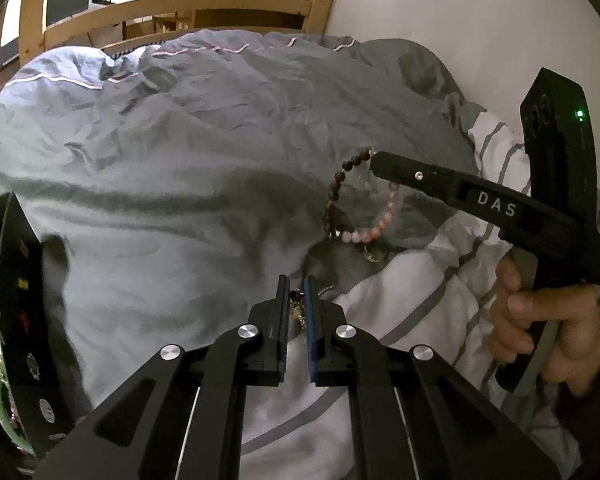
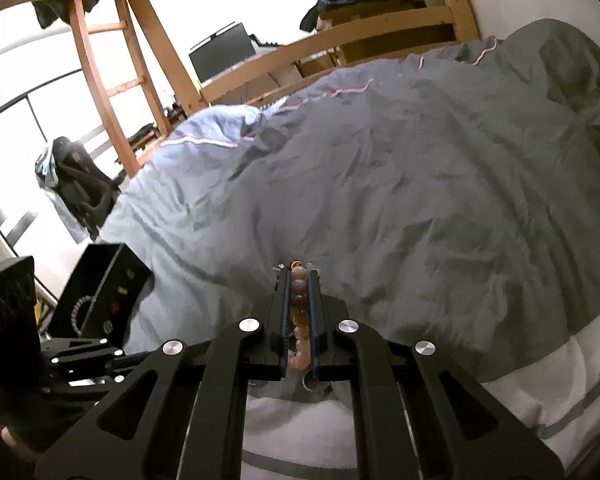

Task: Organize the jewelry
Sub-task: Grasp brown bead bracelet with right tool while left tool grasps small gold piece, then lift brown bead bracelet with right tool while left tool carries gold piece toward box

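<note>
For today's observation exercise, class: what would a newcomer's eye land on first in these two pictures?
First, the beaded bracelet, half dark beads and half pink, dangling in mid-air from the right claw above the rumpled grey duvet. In the right wrist view the same beads sit pinched between that claw's fingers. Next, the black jewelry box at the bed's left edge.

One beaded bracelet, one jewelry box, two claws.
</note>
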Action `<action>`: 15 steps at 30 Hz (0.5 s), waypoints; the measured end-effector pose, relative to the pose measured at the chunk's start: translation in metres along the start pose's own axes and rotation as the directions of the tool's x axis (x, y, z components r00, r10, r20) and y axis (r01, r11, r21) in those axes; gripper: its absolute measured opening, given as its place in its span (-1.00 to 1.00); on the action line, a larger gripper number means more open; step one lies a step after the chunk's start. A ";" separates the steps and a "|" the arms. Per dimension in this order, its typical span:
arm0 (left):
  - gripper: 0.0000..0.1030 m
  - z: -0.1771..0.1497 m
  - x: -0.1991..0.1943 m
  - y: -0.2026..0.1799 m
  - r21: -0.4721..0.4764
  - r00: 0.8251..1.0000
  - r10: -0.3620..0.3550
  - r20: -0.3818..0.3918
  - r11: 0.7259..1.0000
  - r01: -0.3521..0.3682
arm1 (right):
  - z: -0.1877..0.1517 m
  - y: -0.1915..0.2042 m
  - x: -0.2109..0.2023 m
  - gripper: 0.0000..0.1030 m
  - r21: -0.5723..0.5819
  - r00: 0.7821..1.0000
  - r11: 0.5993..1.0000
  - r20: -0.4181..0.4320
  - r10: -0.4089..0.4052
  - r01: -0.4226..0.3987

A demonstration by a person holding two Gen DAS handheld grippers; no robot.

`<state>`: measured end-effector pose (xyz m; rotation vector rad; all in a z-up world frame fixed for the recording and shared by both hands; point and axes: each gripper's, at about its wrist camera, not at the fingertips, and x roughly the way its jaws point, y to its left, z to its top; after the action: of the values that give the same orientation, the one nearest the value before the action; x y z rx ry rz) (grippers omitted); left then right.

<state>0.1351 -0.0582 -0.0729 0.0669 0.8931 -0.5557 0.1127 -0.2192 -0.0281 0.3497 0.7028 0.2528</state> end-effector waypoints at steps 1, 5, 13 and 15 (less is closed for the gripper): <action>-0.86 0.001 -0.002 0.000 -0.001 1.000 -0.001 0.005 1.000 0.001 | 0.001 0.000 -0.001 -0.83 0.005 1.000 1.000 0.006 0.007 -0.007; -0.86 0.004 -0.010 0.001 0.000 1.000 0.006 0.024 1.000 -0.006 | 0.003 -0.001 -0.005 -0.83 0.018 1.000 1.000 0.022 0.022 -0.022; -0.86 0.007 -0.022 0.003 -0.003 0.998 0.020 0.057 1.000 -0.019 | 0.005 -0.002 -0.009 -0.83 0.022 0.999 1.000 0.049 0.019 -0.020; -0.86 0.009 -0.028 0.006 -0.013 0.997 0.025 0.074 1.000 -0.024 | 0.005 -0.002 -0.010 -0.83 0.021 0.999 1.000 0.050 0.019 -0.020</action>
<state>0.1312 -0.0437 -0.0470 0.0460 0.8222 -0.5271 0.1093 -0.2253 -0.0196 0.3818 0.6539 0.2545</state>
